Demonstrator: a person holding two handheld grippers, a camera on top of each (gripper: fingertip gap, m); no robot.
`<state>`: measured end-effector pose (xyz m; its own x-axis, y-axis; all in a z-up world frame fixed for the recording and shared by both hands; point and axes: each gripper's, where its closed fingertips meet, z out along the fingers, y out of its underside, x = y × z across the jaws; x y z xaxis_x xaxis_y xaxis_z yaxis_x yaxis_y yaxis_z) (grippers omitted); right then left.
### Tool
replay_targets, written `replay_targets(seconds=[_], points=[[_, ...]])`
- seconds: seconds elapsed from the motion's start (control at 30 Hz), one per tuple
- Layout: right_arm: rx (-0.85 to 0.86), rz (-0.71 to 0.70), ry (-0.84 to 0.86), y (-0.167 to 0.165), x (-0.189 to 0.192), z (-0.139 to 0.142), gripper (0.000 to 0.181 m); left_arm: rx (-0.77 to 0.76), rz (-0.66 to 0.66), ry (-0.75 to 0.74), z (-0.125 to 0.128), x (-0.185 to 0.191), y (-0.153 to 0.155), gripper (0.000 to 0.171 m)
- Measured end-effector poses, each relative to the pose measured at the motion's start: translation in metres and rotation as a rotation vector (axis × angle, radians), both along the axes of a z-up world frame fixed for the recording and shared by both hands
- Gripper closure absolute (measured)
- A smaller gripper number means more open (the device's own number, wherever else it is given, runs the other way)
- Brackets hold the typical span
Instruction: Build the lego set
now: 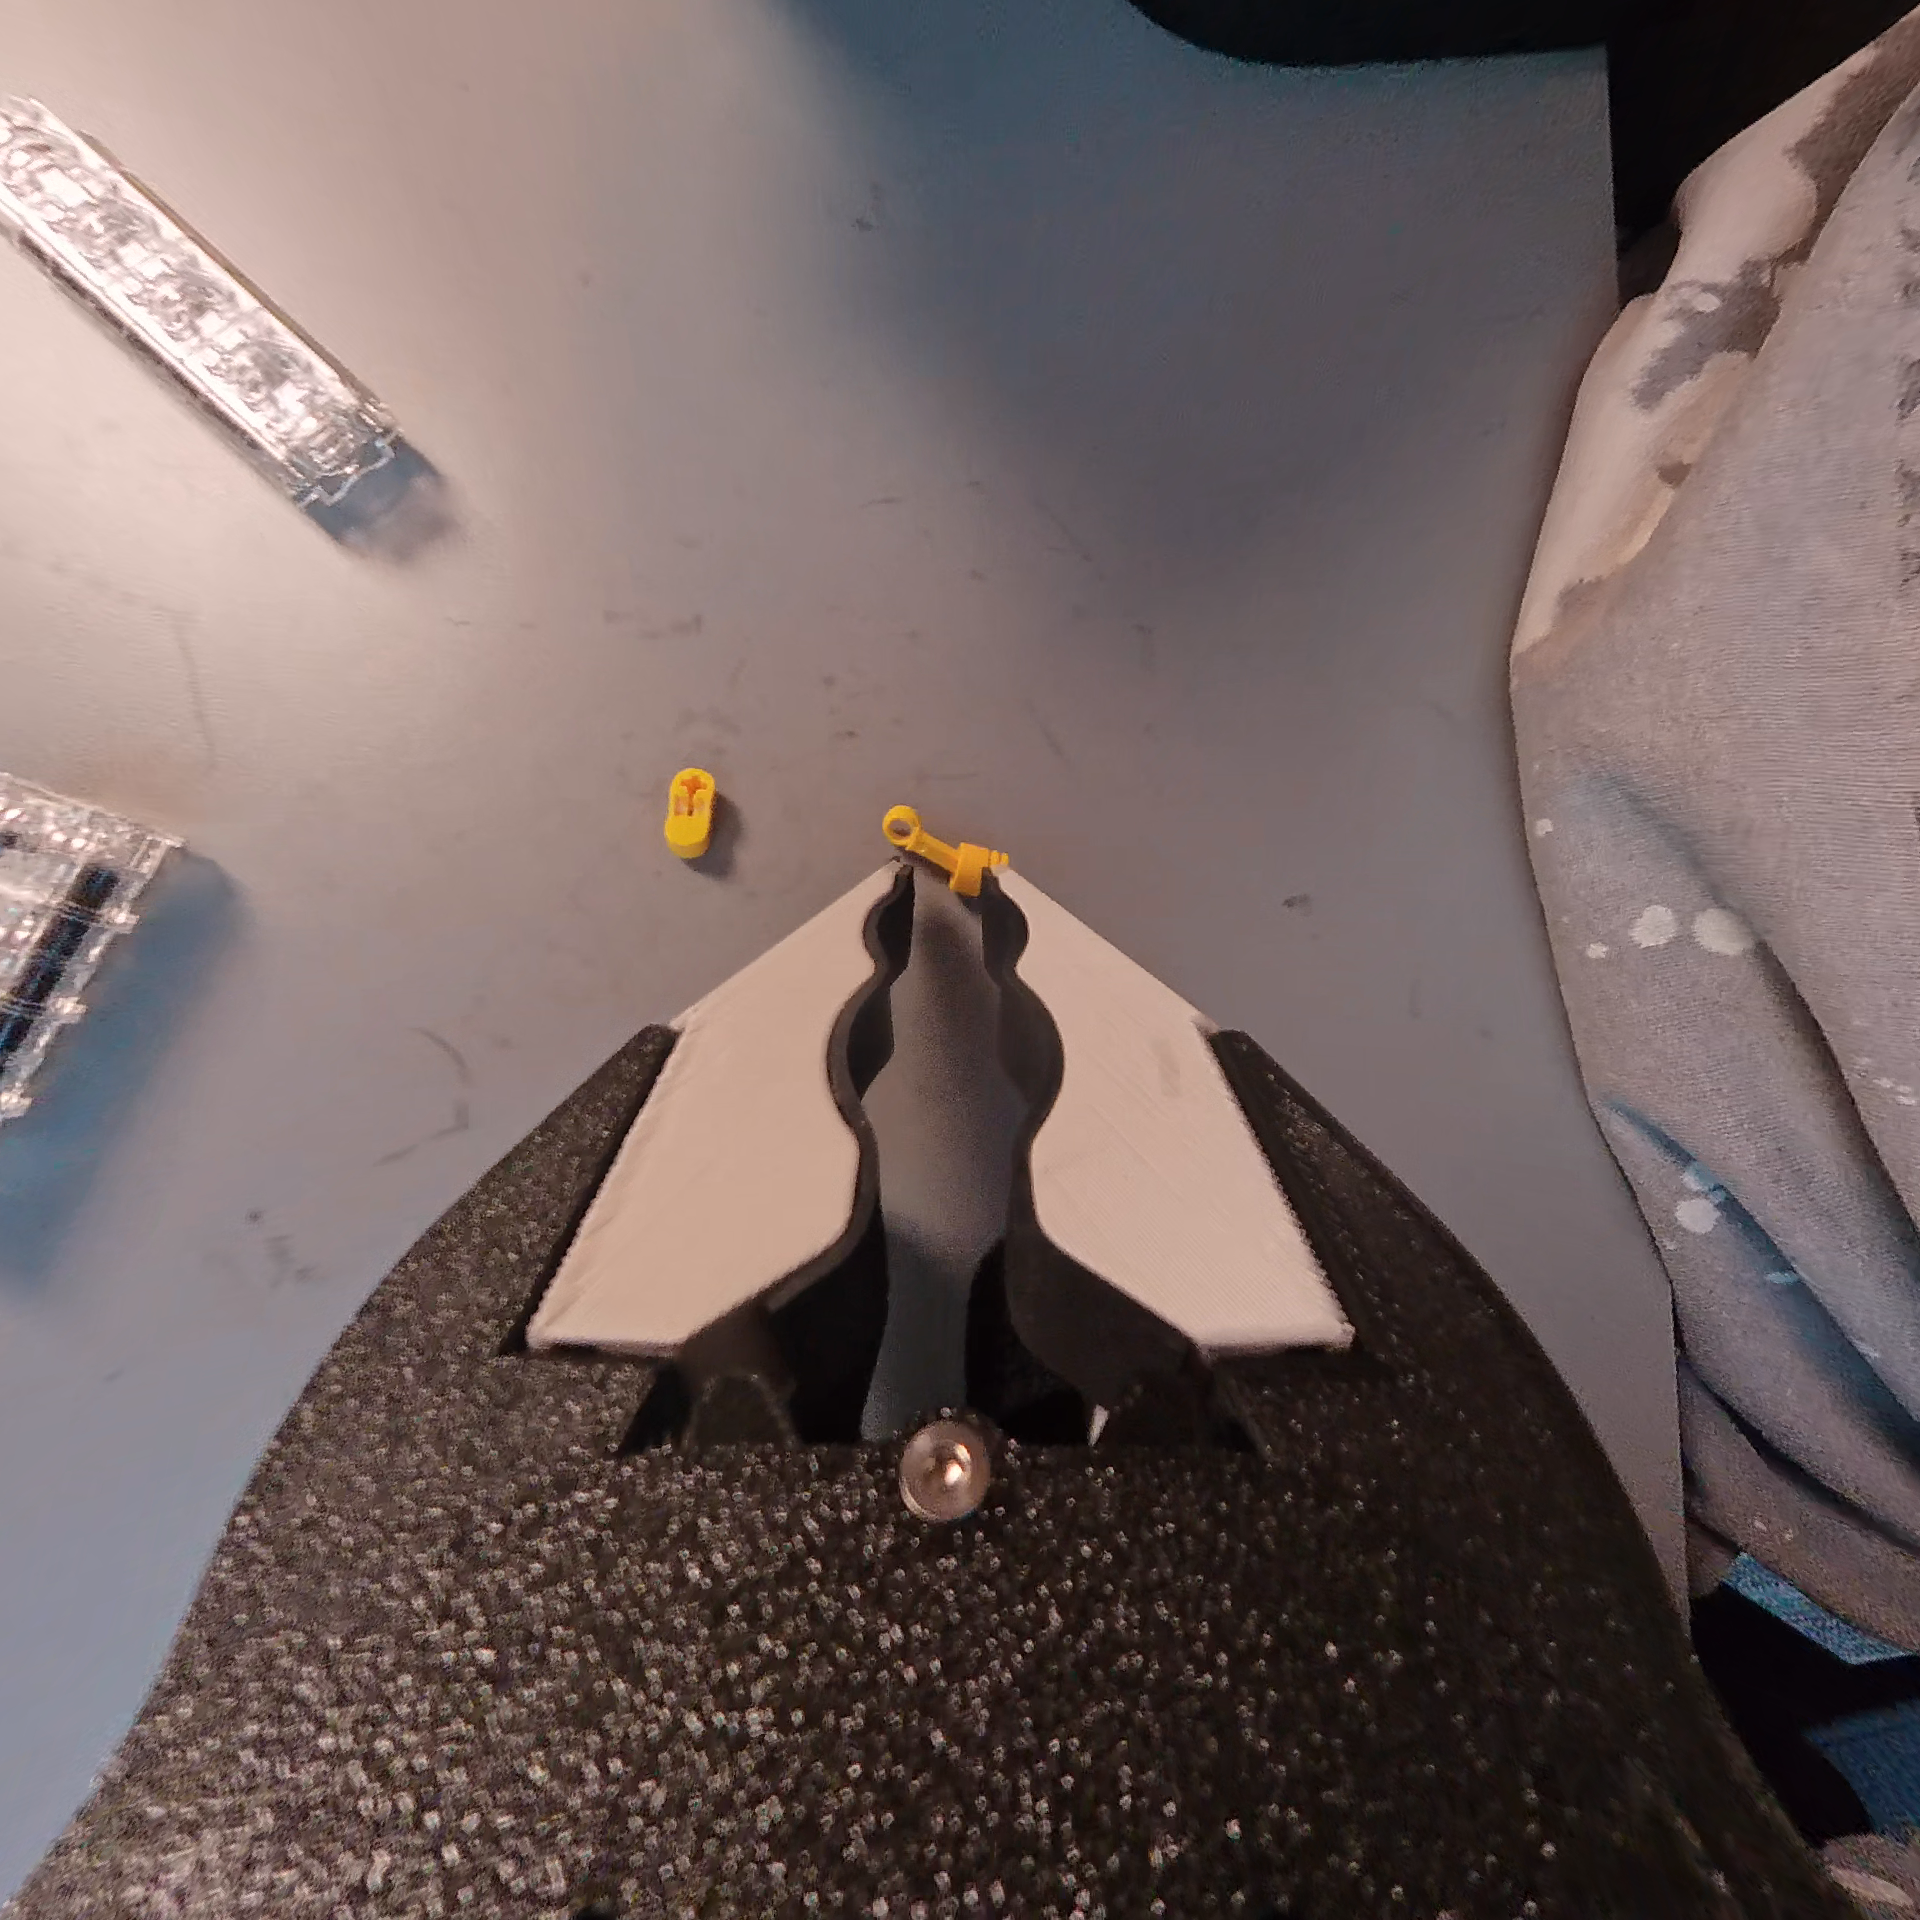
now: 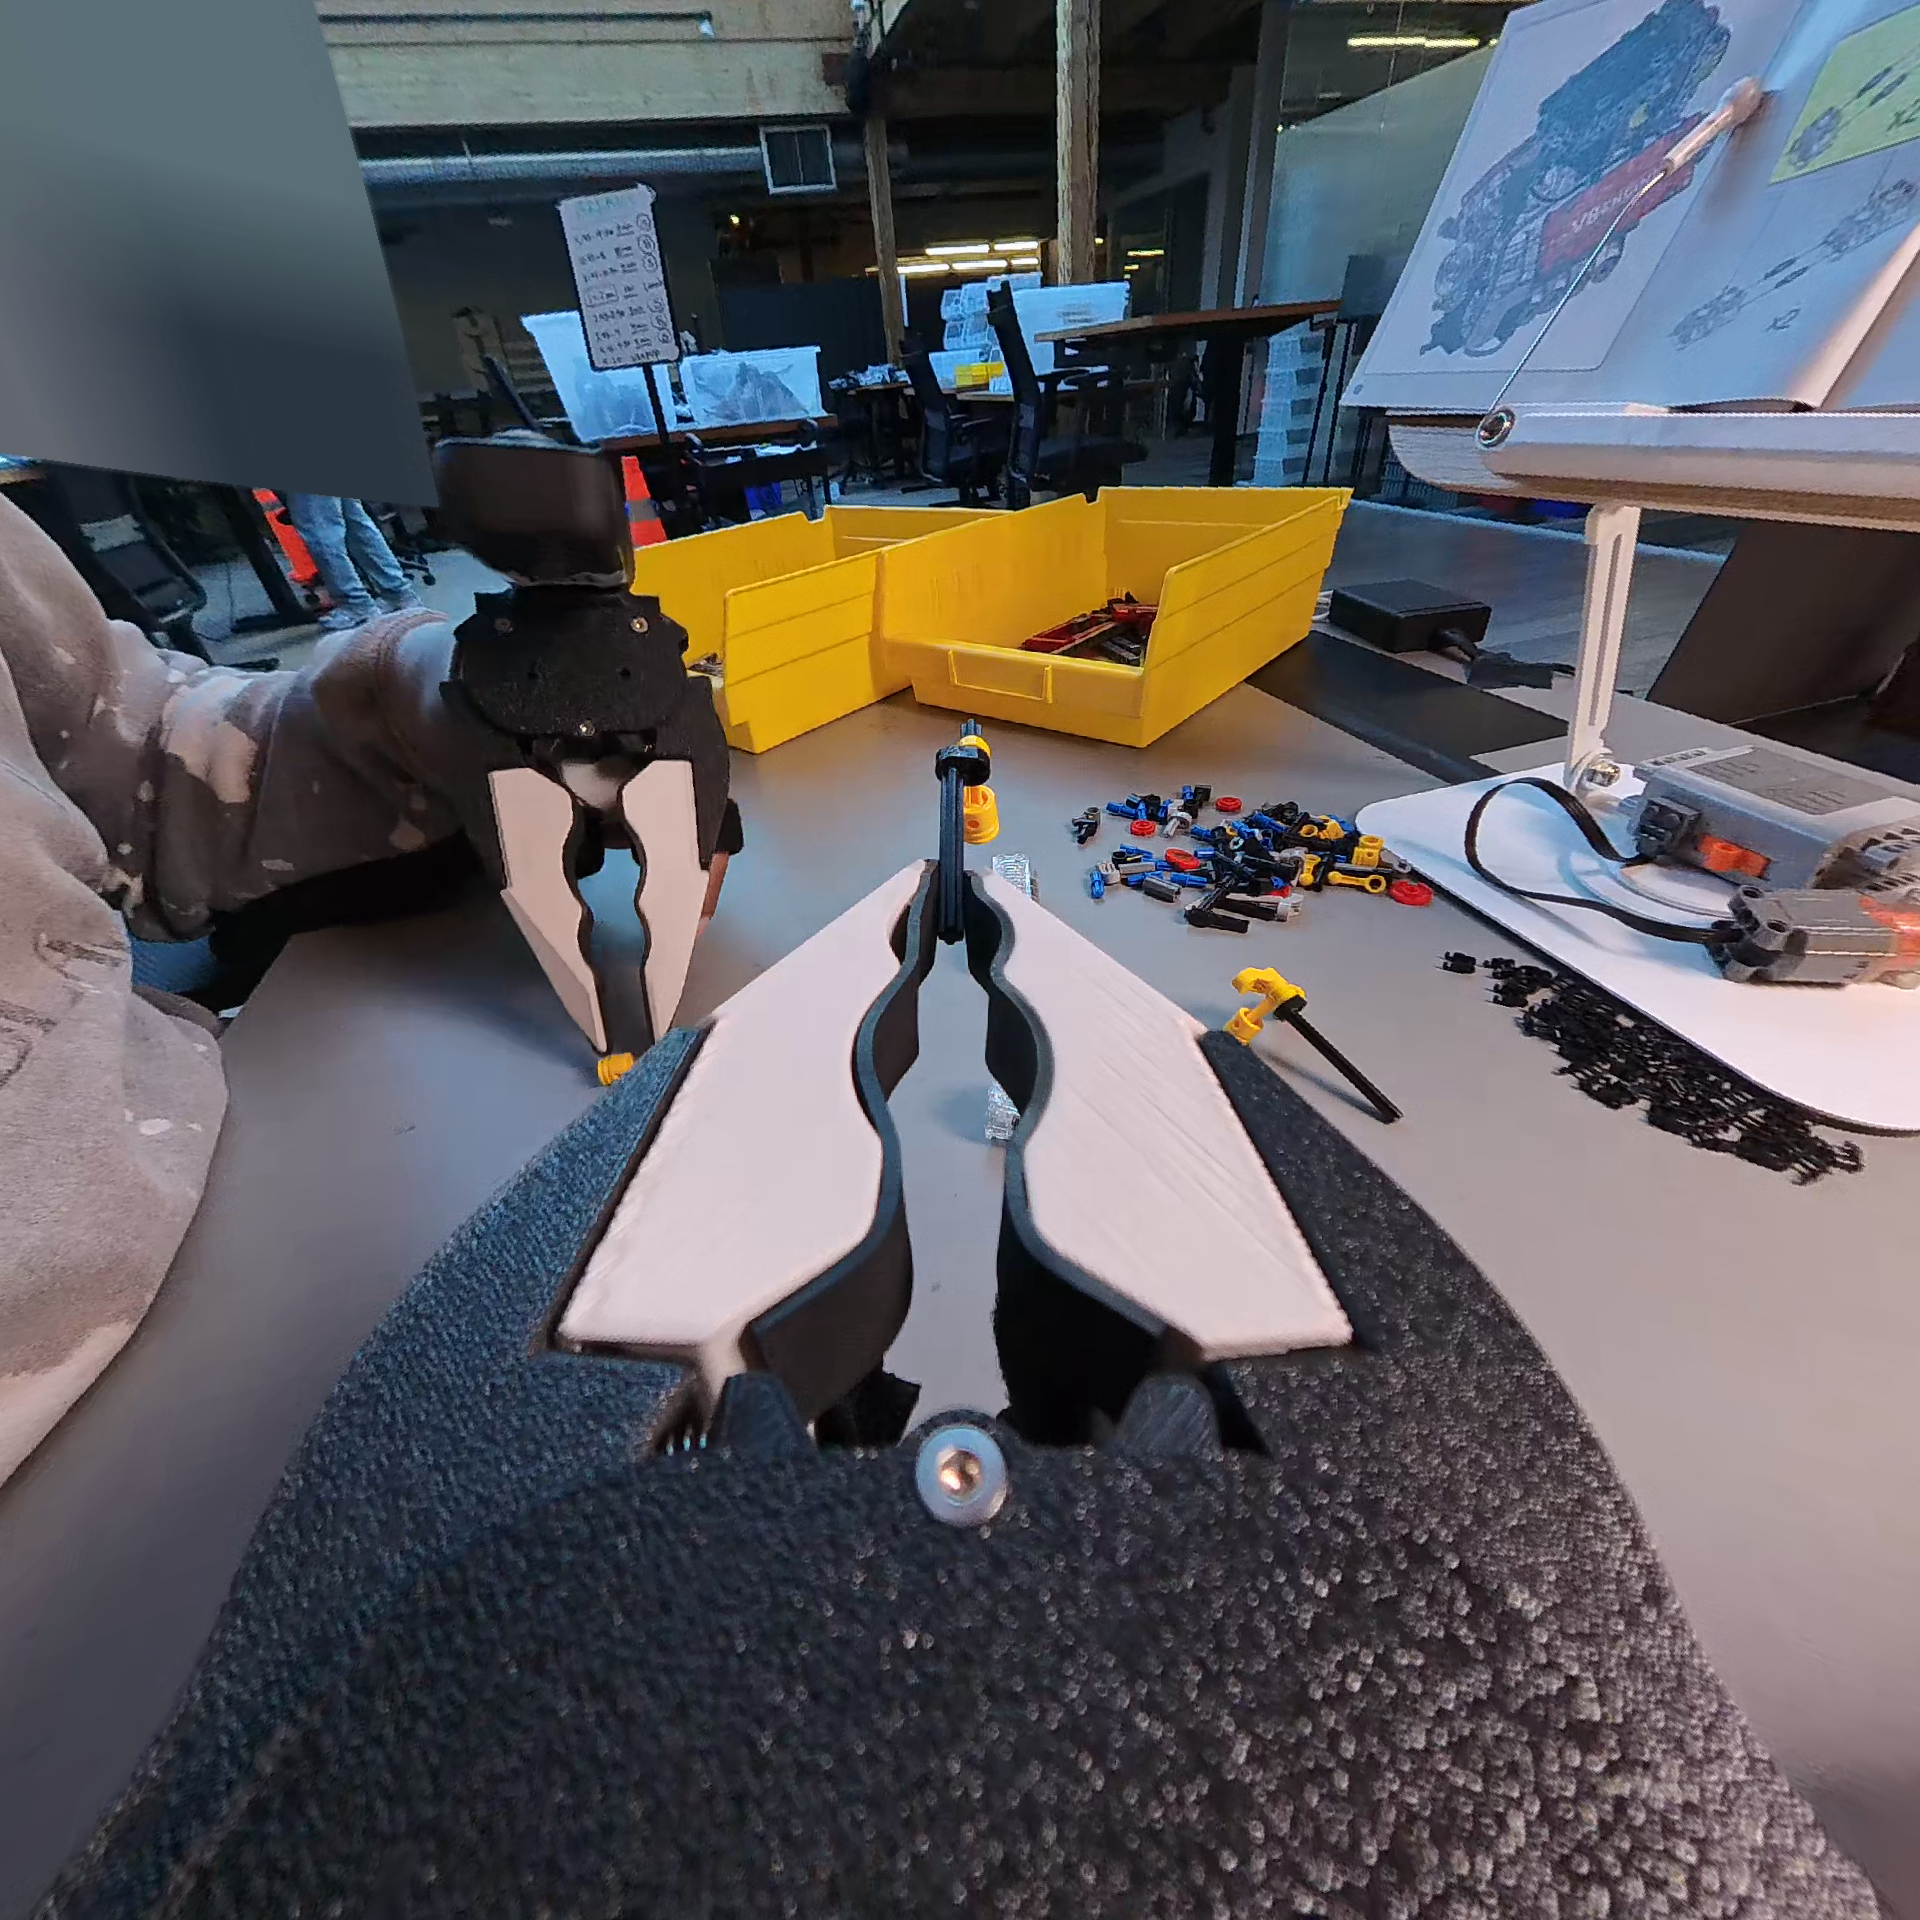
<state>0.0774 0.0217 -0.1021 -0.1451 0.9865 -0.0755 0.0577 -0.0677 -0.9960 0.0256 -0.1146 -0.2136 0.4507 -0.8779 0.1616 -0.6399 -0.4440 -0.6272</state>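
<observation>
Left wrist view: the left gripper (image 1: pixel 948 868) pinches a small yellow plastic pin with a ring end (image 1: pixel 940 847) at its very tips, jaws nearly together; the pin's long axis runs crosswise to the fingers. A short yellow oval connector (image 1: pixel 690 812) lies just left of that pin on the grey table (image 1: pixel 1039 468).

Right wrist view: the right gripper (image 2: pixel 951 894), jaws narrow, clamps a thin black axle (image 2: pixel 951 831) standing upright, a yellow bush (image 2: pixel 977 812) near its top. The left gripper stands left of the axle, tips down at the table.
</observation>
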Motion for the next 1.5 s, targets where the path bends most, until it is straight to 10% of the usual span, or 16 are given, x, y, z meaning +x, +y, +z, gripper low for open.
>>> replay_targets(seconds=[0.47, 1.5], points=[[0.003, 0.001, -0.005, -0.001, -0.001, -0.001, 0.177, 0.182, -0.053, -0.001, 0.010, 0.011, 0.010, 0.157], [0.014, 0.005, -0.014, -0.002, -0.001, -0.002, 0.177, -0.098, -0.237, -0.063, 0.004, 0.018, -0.048, 0.158]])
